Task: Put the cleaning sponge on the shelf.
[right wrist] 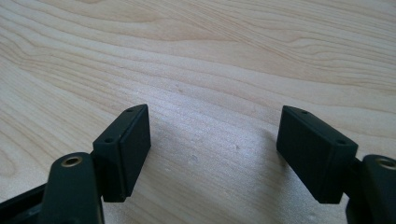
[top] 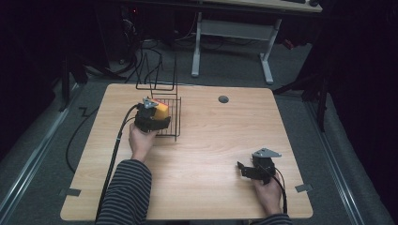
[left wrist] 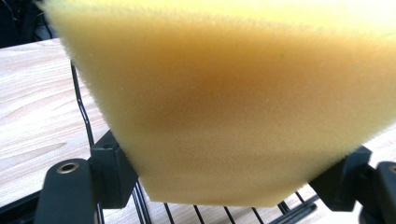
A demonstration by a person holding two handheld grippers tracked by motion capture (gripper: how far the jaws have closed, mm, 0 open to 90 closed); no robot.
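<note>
Holding a yellow foam sponge block [left wrist: 243,102] pinched between its jaws, the left gripper [top: 152,117] hangs over the left edge of the black wire rack [top: 170,123] on the pale wooden table [top: 211,140]. To seat it well, I would lower it until the sponge's bottom edge rests flat on the rack's wires, clear of the raised side wire, and only then ease the squeeze. Well apart at the near right, the right gripper [right wrist: 212,149] rests with jaws wide, holding nothing.
</note>
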